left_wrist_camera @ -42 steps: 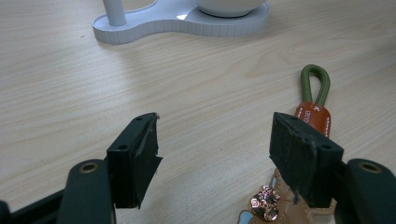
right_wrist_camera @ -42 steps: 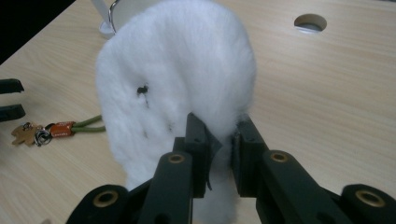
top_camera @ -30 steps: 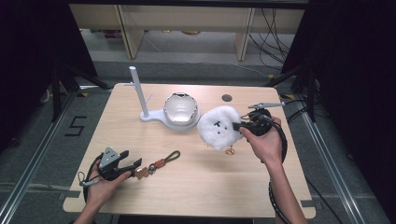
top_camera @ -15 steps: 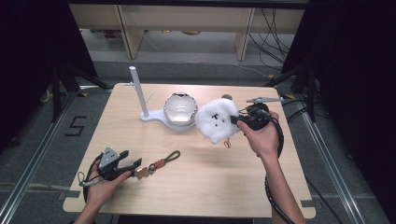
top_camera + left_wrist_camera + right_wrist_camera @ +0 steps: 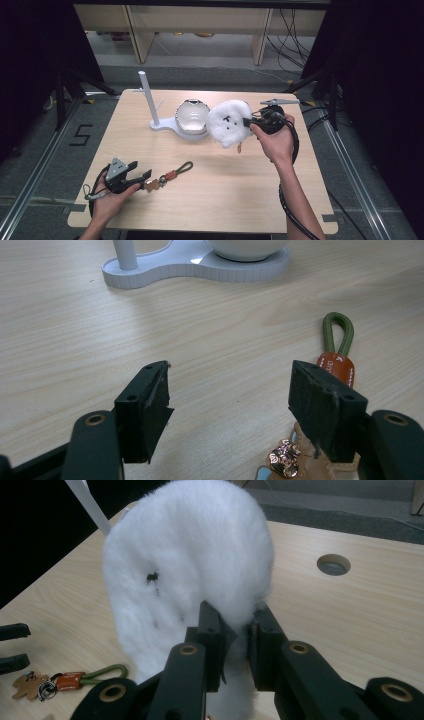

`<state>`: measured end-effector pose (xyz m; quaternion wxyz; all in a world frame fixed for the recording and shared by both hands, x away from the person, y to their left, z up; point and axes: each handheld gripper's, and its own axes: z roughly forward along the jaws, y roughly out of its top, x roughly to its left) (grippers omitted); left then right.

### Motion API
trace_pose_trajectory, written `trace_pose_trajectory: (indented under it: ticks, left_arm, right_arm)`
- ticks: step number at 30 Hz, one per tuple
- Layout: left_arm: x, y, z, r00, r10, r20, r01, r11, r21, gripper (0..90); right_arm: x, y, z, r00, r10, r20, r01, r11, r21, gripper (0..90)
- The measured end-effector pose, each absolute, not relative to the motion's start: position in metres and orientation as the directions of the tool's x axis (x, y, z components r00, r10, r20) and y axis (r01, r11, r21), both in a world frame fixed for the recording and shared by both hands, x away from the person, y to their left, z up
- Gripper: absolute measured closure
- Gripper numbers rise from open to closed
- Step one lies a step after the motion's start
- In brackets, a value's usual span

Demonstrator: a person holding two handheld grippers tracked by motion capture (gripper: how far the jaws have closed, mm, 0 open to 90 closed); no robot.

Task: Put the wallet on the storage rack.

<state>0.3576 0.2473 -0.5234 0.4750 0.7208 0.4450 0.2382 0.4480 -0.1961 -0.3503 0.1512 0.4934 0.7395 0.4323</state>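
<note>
My right gripper (image 5: 248,123) (image 5: 239,645) is shut on the edge of a fluffy white plush pouch (image 5: 228,123) (image 5: 192,565) with a small black face, held just above the table beside the stand. A white stand (image 5: 177,126) with an upright post (image 5: 146,97) carries a glossy white dome (image 5: 193,115). At the near left, my left gripper (image 5: 143,179) (image 5: 227,400) rests open on the table. A keychain (image 5: 170,176) (image 5: 334,352) with a green cord loop, orange tag and small charms lies by its right jaw, with nothing between the pads.
The wooden table (image 5: 225,190) has a round cable hole (image 5: 333,564) near its far right. Black cables trail from both grippers. Dark frame rails and floor surround the table, with shelving behind.
My right gripper has carried the plush pouch up and leftward, closer to the dome on the stand. The left gripper and keychain have stayed put.
</note>
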Motion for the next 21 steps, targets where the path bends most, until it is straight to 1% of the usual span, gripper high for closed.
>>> trace_pose_trajectory:
  ticks: [5,6,12,13,21]
  left_arm:
    - [0.357,0.247,-0.523,0.489,0.869,-0.077,0.417,-0.155,0.896,32.1]
    - [0.357,0.247,-0.523,0.487,0.87,-0.077,0.418,-0.155,0.895,32.1]
    - [0.357,0.248,-0.523,0.487,0.87,-0.079,0.419,-0.153,0.895,32.1]
    - [0.357,0.248,-0.523,0.487,0.87,-0.079,0.419,-0.153,0.895,32.1]
    - [0.357,0.248,-0.523,0.487,0.87,-0.08,0.419,-0.152,0.895,32.1]
  right_arm:
    - [0.452,-0.192,-0.35,-0.479,0.855,0.197,0.588,0.145,0.796,79.7]
    - [0.451,-0.19,-0.349,-0.468,0.859,0.207,0.596,0.134,0.792,79.7]
    - [0.456,-0.185,-0.346,-0.491,0.849,0.197,0.573,0.144,0.807,79.6]
    - [0.456,-0.184,-0.345,-0.483,0.851,0.209,0.579,0.131,0.805,79.6]
    - [0.462,-0.177,-0.34,-0.489,0.847,0.208,0.568,0.129,0.813,79.6]
